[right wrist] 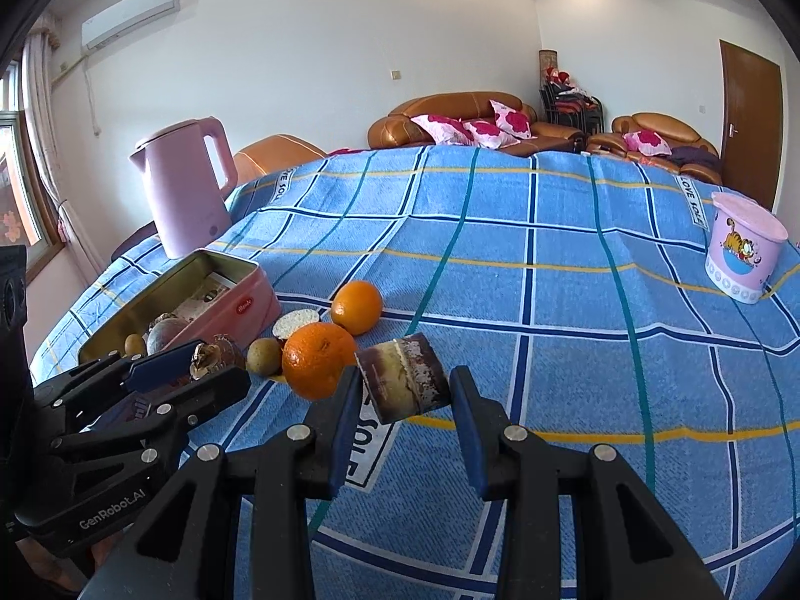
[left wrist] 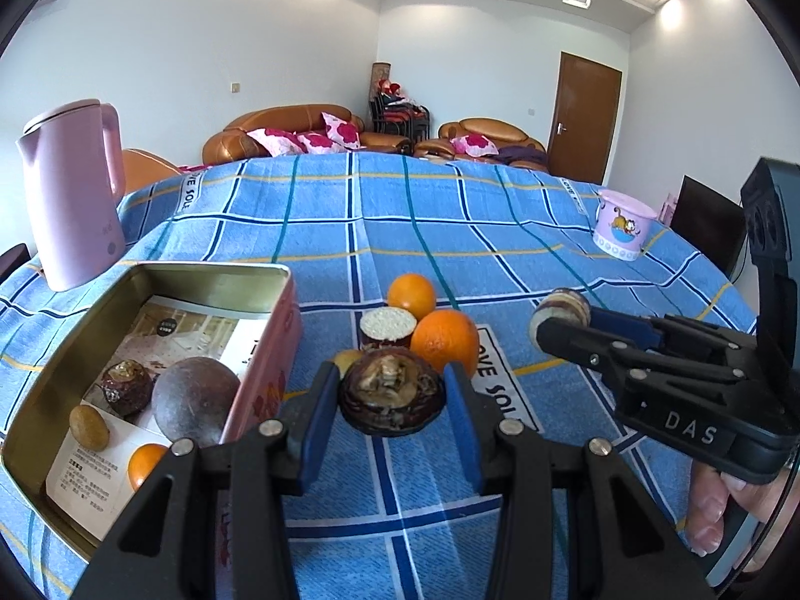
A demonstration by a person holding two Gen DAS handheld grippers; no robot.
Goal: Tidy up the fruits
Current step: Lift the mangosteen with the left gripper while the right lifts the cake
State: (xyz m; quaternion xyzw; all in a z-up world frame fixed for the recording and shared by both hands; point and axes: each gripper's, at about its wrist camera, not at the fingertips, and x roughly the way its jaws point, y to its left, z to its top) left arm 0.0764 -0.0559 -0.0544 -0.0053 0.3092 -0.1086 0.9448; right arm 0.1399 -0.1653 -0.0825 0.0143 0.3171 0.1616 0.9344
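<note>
My left gripper is shut on a dark brown water chestnut, just right of the pink tin box. The tin holds another water chestnut, a round brown fruit, a small tan fruit and an orange. Two oranges, a cut cane piece and a small yellowish fruit lie on the blue checked cloth behind the held chestnut. My right gripper is shut on a tilted cane piece, right of the oranges.
A pink kettle stands behind the tin at the table's left edge. A pink cartoon bucket sits at the far right. Blue checked cloth covers the table. Orange sofas stand beyond it. A person's hand holds the right gripper.
</note>
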